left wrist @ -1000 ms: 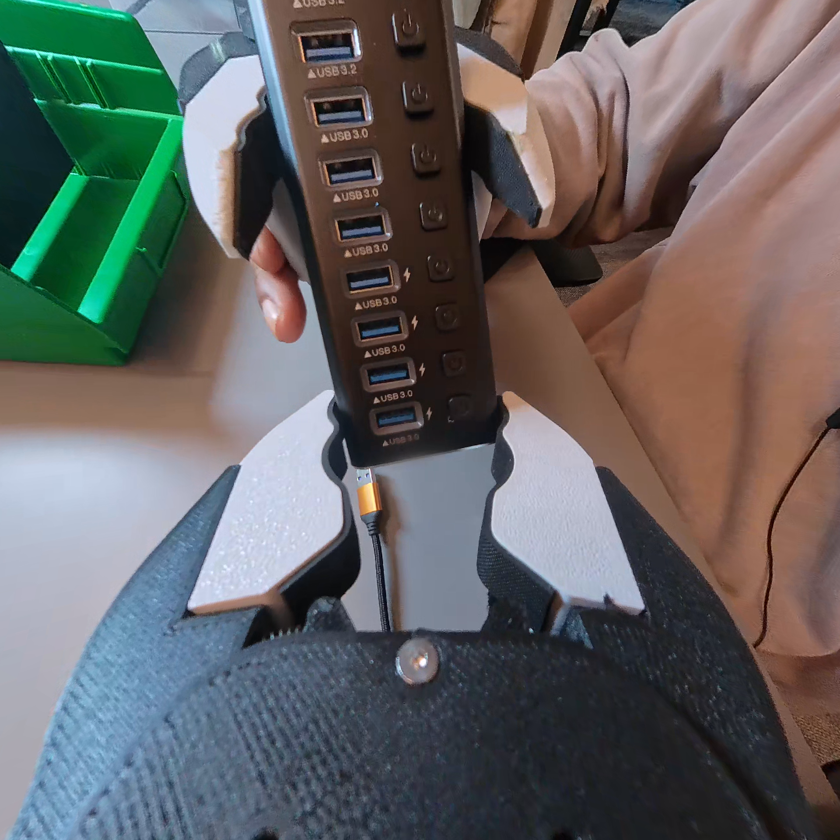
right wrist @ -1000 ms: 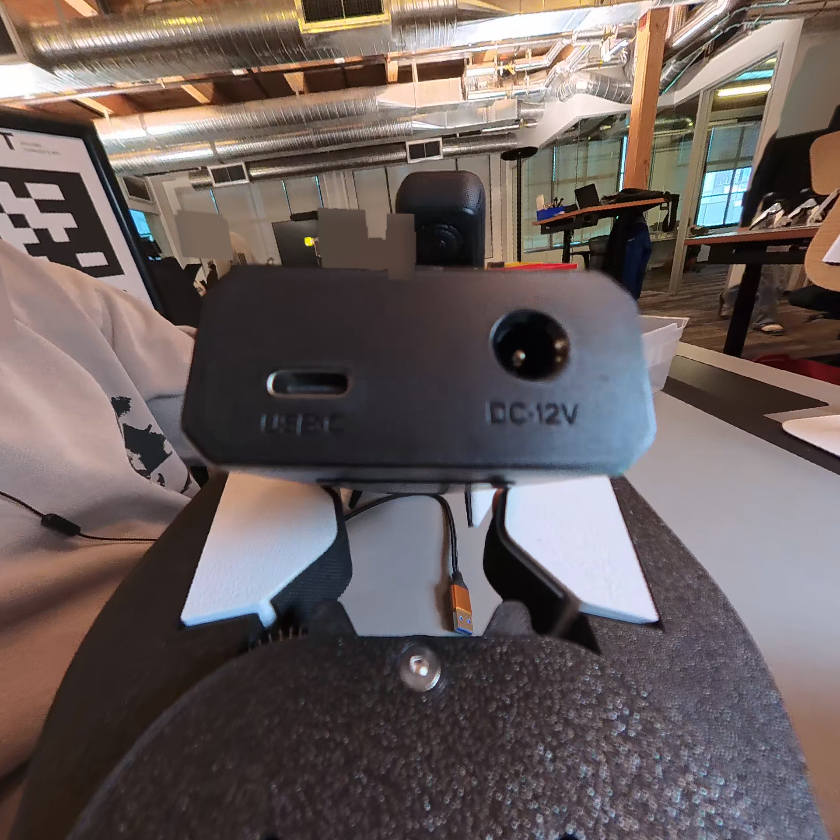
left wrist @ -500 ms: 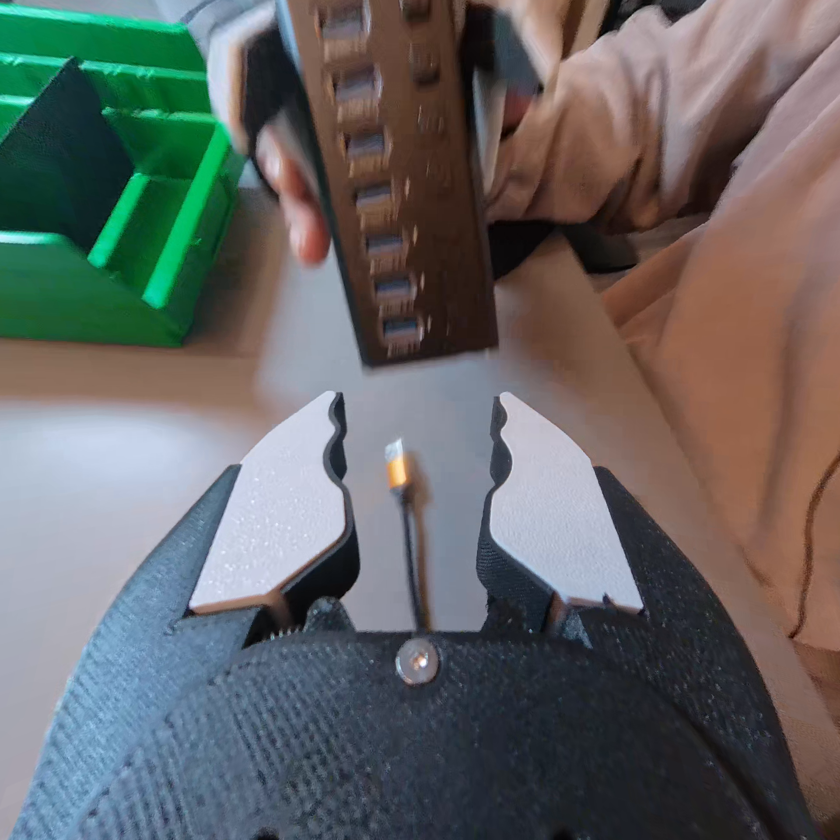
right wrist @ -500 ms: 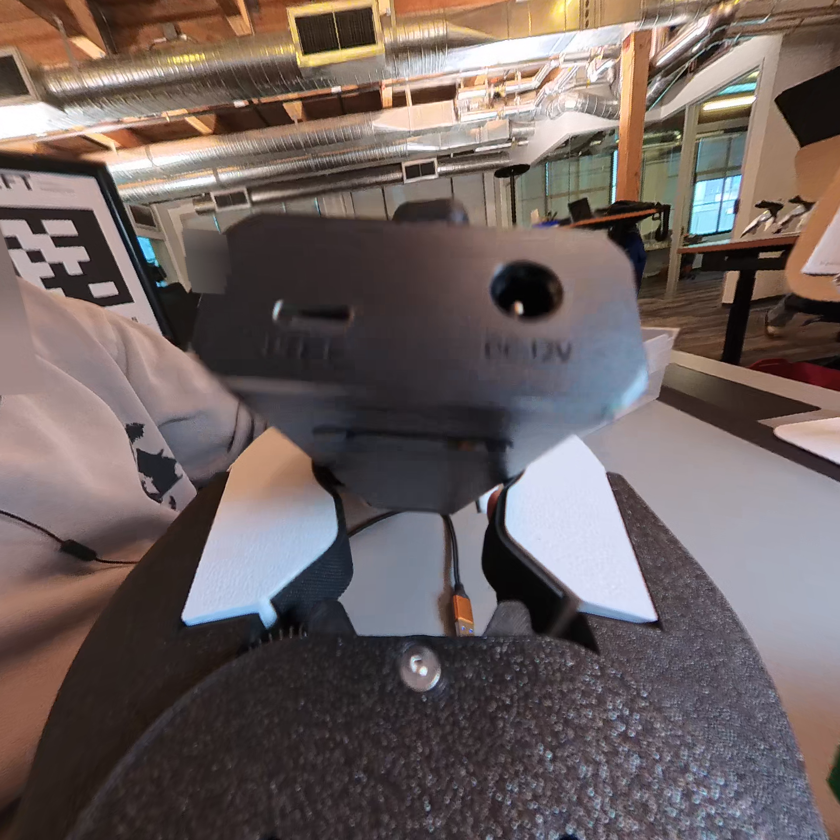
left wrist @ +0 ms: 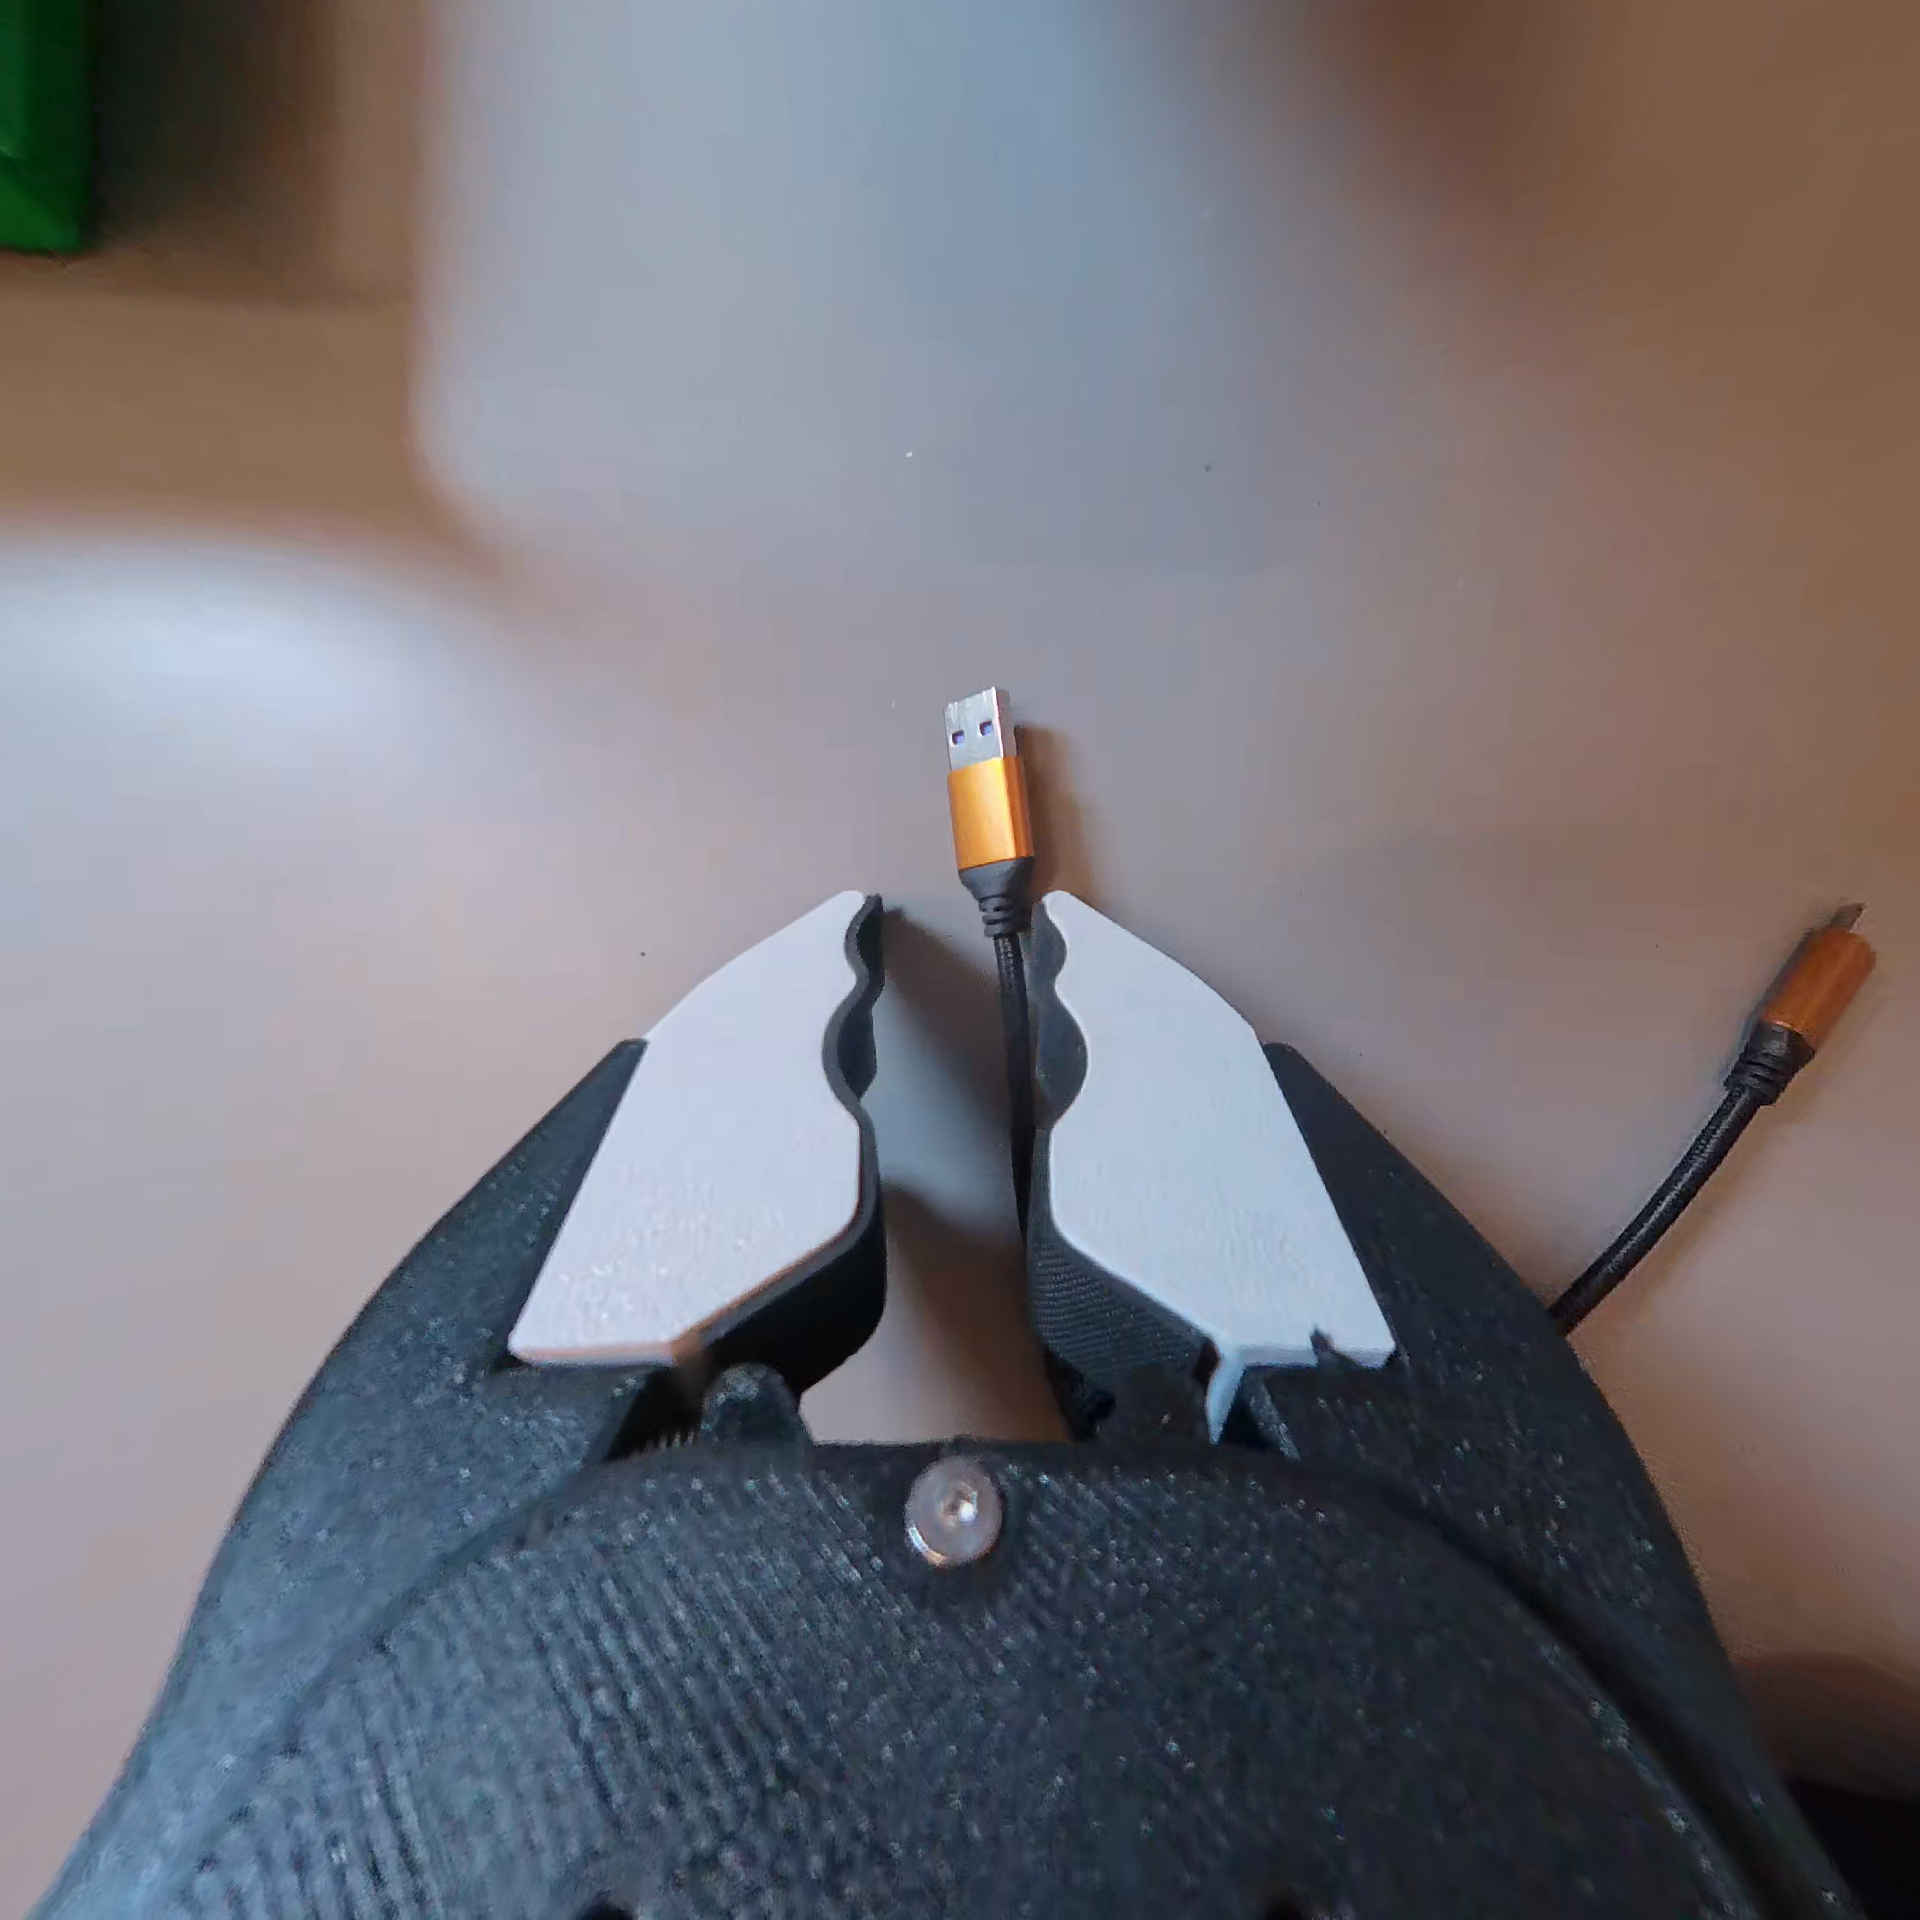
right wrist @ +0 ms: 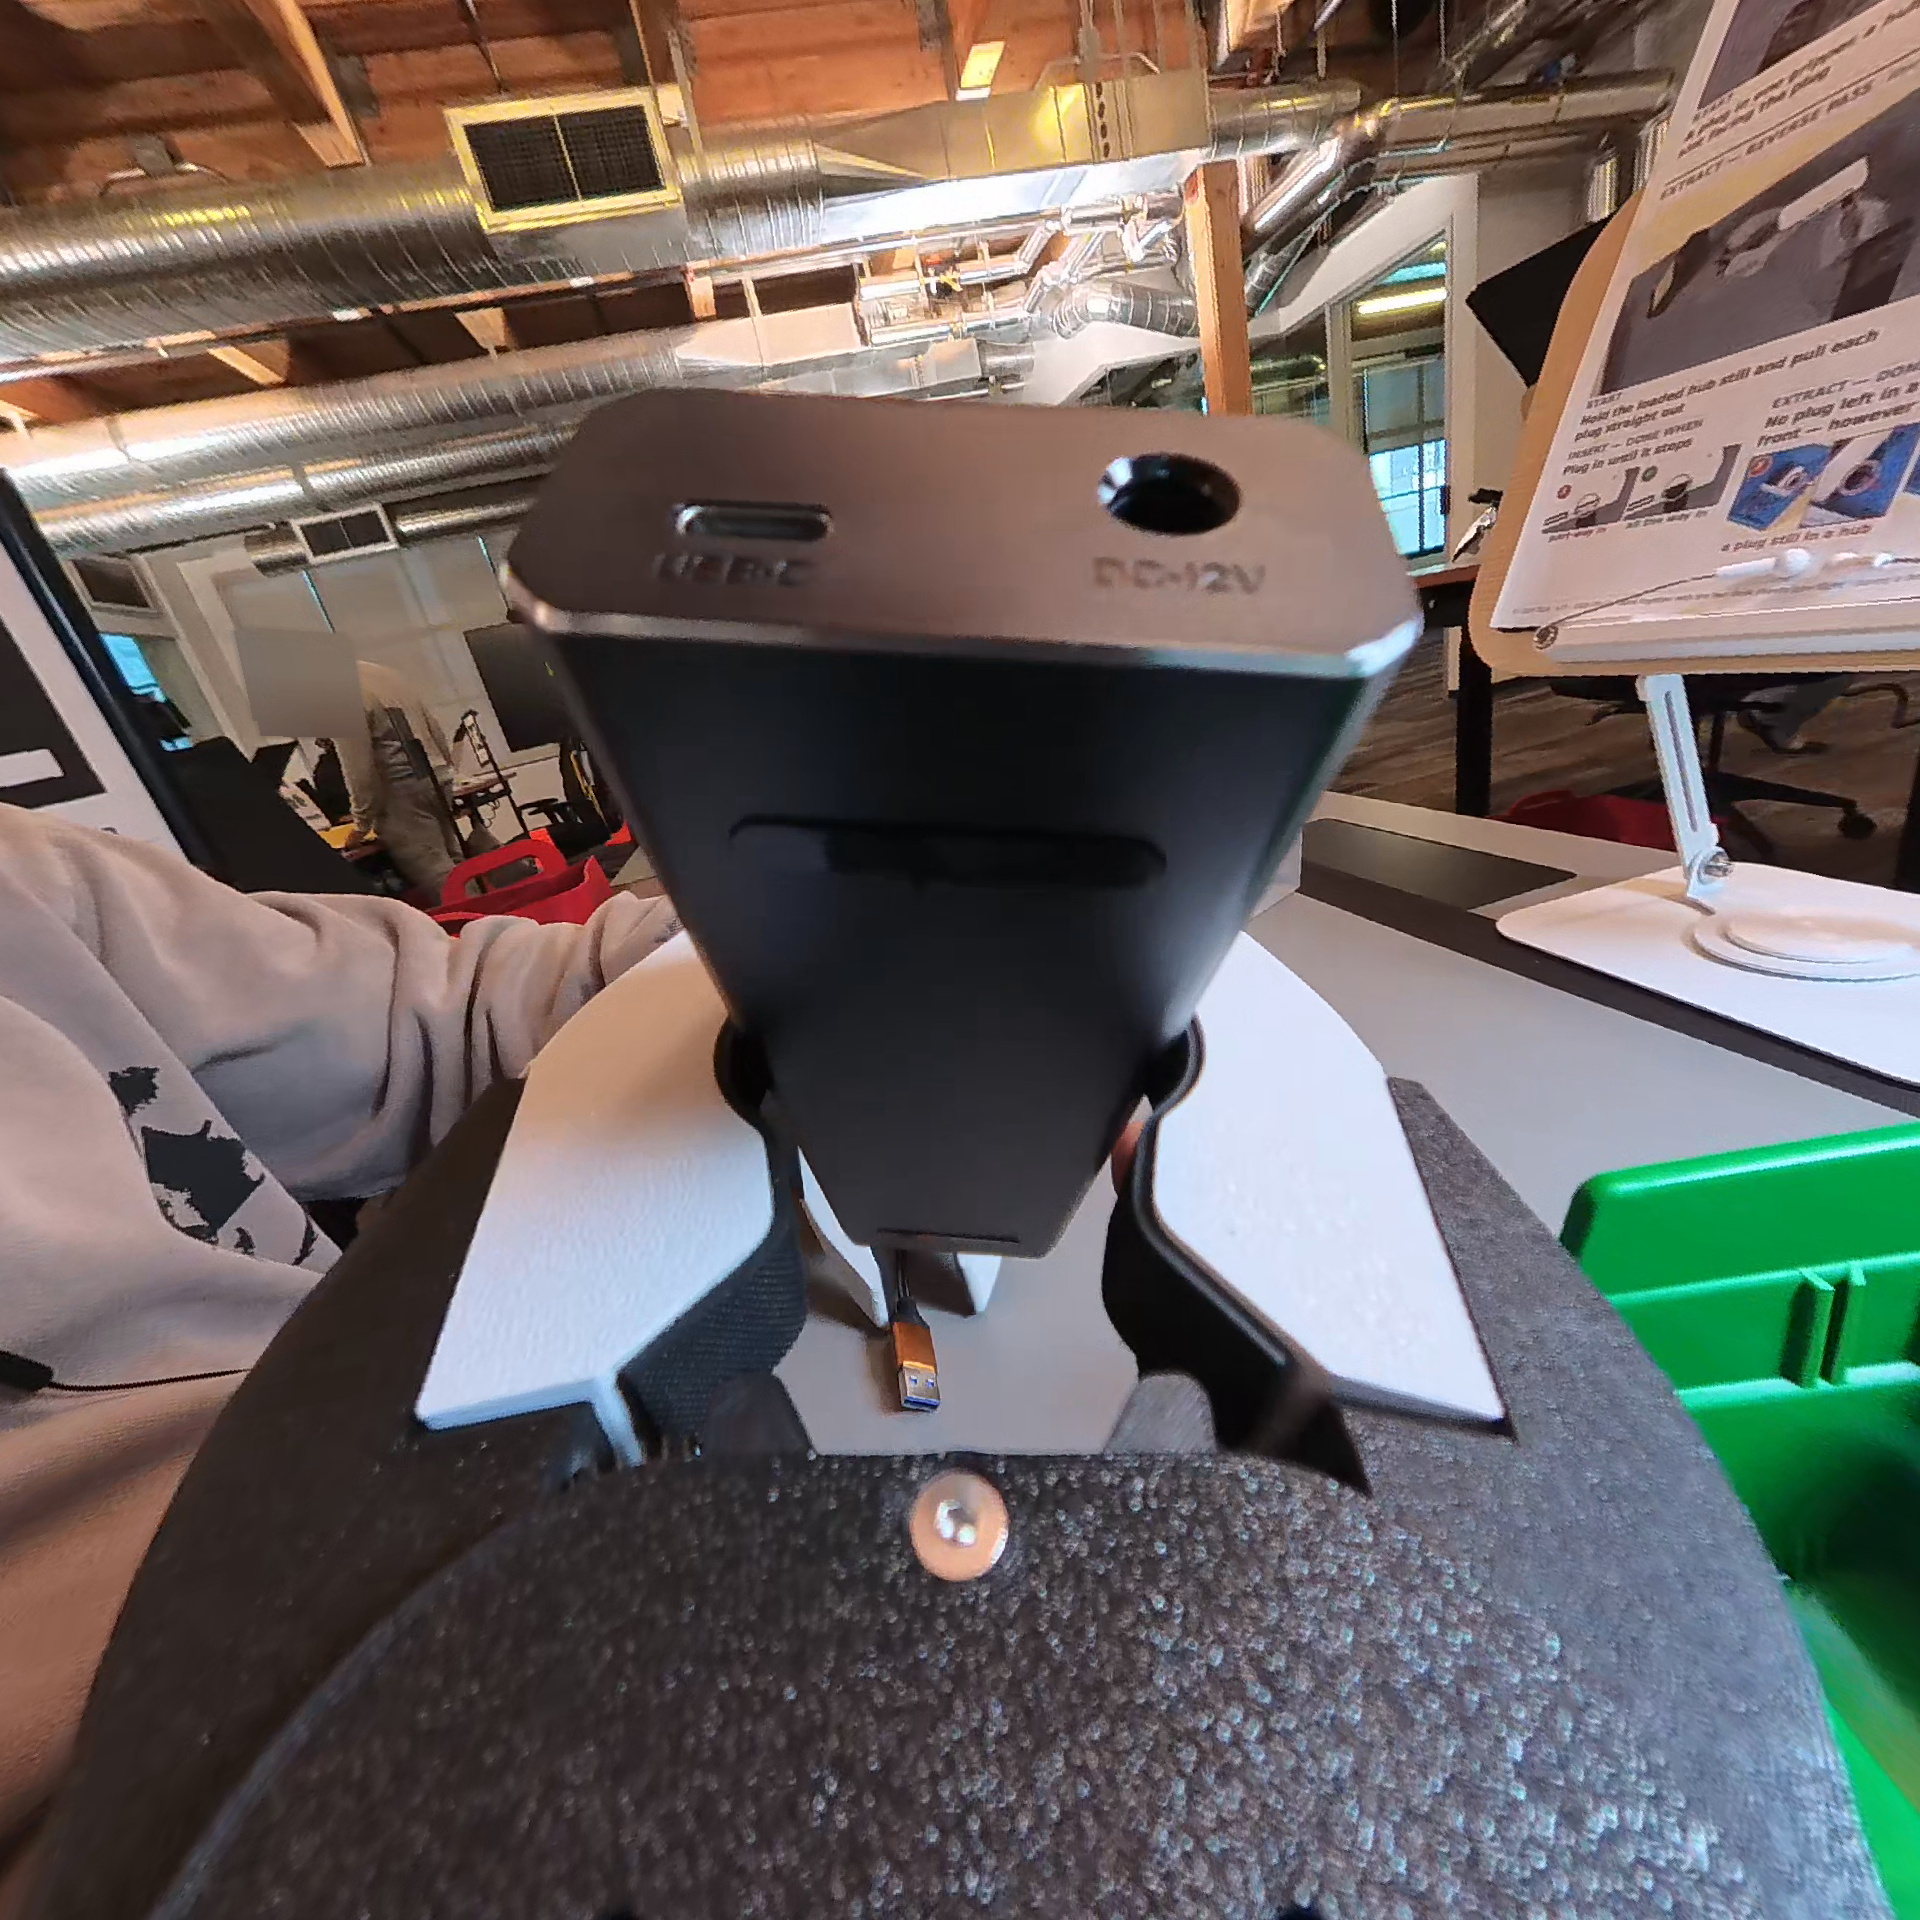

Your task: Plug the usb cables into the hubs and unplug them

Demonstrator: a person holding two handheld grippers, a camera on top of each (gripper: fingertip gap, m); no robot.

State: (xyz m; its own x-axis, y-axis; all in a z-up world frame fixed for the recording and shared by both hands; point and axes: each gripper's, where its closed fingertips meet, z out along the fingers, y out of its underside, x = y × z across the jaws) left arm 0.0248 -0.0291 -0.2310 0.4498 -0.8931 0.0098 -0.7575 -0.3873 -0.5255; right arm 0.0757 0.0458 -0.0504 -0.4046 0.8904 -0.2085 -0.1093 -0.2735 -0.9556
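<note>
My right gripper (right wrist: 961,1101) is clamped on the sides of the black hub (right wrist: 961,831), which stands up through the middle of the right wrist view with its end face, carrying a small oval port and a round socket, tipped toward the upper centre of the frame. I see only that end and the plain back; the row of ports is turned away, so I cannot tell whether anything is plugged in. My left gripper (left wrist: 961,914) sits low over the pale surface (left wrist: 520,779) at lower centre of the left wrist view, its jaws partly parted and gripping nothing. A braided black cable (left wrist: 1013,1039) runs up the gap between them, close against the right finger, and its orange-sleeved USB plug (left wrist: 987,800) lies just beyond the fingertips with its metal tip pointing to the top of the frame. A second orange plug (left wrist: 1818,987) lies loose at the right edge. A corner of a green bin (left wrist: 42,125) shows at upper left. In the right wrist view an orange plug (right wrist: 914,1361) lies on the surface beneath the hub. I judge this to be a pickup: both visible plugs are free, the hub is held ready, and the work ahead is closing on the near plug, lifting it and seating it.
</note>
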